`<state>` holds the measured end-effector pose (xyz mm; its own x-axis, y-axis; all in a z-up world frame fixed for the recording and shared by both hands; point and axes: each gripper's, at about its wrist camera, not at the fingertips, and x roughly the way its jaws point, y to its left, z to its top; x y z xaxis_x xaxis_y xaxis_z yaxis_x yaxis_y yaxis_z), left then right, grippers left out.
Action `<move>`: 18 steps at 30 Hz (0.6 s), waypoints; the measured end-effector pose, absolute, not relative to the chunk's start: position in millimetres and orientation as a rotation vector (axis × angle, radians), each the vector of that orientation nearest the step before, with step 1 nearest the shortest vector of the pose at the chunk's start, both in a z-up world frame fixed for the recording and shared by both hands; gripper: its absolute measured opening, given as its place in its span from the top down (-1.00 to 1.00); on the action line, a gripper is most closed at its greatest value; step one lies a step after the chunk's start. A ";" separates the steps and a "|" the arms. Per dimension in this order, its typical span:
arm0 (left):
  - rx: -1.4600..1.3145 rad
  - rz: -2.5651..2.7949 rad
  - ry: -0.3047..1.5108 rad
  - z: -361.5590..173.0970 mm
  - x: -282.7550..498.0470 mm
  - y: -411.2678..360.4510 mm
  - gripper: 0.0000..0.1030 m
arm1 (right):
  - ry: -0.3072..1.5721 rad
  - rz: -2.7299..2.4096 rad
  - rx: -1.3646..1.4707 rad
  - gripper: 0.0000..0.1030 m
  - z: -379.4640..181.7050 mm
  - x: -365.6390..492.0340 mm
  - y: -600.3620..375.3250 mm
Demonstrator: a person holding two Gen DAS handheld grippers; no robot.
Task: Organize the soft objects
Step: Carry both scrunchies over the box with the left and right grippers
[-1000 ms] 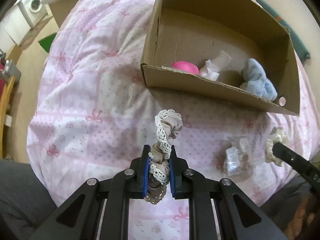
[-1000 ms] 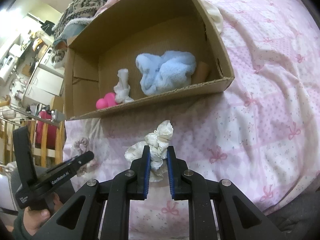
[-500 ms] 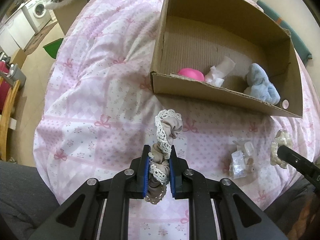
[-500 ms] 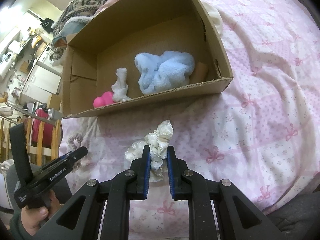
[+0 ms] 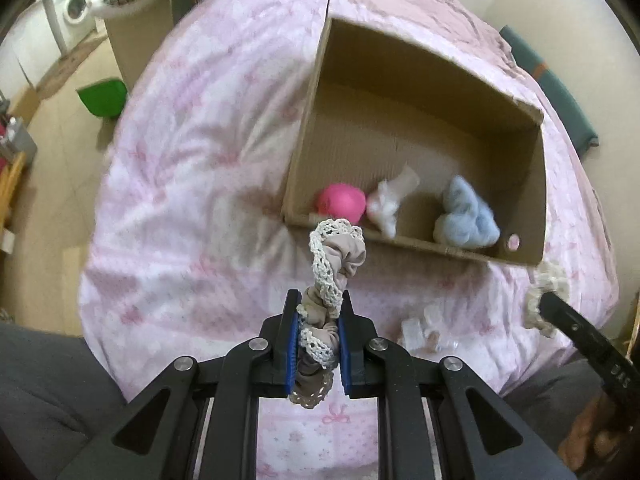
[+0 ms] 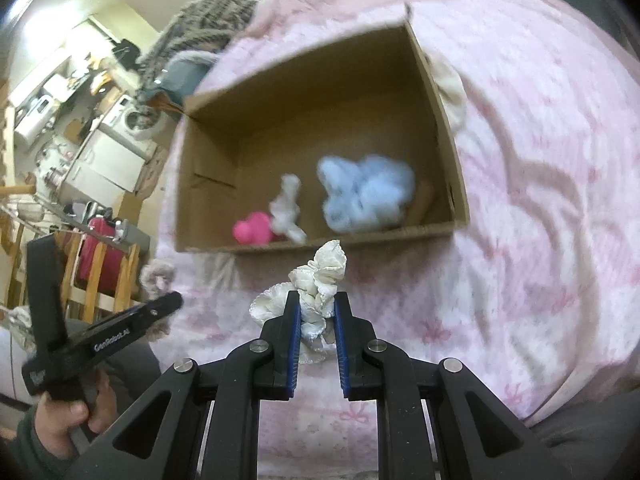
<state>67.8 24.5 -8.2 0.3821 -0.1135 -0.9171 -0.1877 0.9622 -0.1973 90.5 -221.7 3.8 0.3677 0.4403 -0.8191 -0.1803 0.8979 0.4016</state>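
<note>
Left wrist view — beige scrunchie (image 5: 335, 276) pinched between left claw (image 5: 319, 336) pads.

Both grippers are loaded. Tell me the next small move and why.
Probably carry the left gripper forward over the cardboard box's near wall, then open. It is shut on the beige lace-trimmed scrunchie, whose tip only reaches that wall, while the pink ball and blue fluffy cloth lie inside. The right gripper, holding the white scrunchie, can follow.
</note>
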 end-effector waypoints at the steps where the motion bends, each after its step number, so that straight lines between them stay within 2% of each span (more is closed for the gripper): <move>1: -0.279 0.041 1.164 -1.2 70.6 24.1 0.71 | 1.109 0.411 0.260 0.67 10.3 91.5 -222.7; 9: -0.213 0.026 1.058 34.5 104.8 22.6 0.71 | 1.000 0.423 0.254 0.66 42.3 114.2 -228.7; 18: -0.170 -0.059 1.005 19.3 141.5 10.4 0.71 | 0.986 0.417 0.313 0.66 12.6 147.5 -237.4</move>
